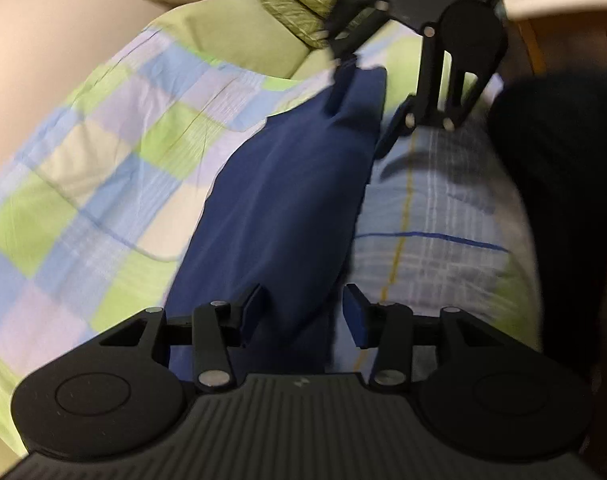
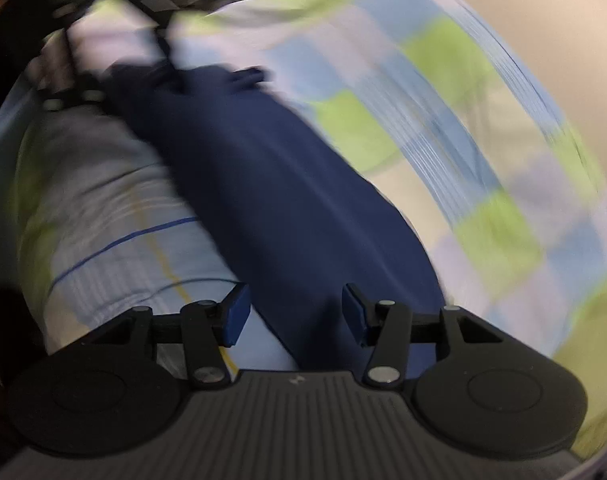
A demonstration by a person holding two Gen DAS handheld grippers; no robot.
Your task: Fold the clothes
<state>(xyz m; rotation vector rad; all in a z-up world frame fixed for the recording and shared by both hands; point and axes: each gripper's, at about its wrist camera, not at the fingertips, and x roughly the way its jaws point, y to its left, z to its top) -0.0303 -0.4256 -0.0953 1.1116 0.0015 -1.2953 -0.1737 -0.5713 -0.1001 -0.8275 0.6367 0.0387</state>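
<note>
Garment (image 1: 287, 200), navy, lies as a long strip on bed (image 1: 103, 184); folding unfinished. Left gripper (image 1: 301, 314) and right gripper (image 2: 293, 314) both agape, holding nothing.

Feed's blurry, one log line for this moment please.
left hand-held gripper: open | right hand-held gripper: open | navy garment: stretched on checked bedding

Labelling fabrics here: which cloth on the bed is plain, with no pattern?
The dark navy garment, stretched between left gripper and right gripper. The checked quilt and plaid sheet are patterned.
</note>
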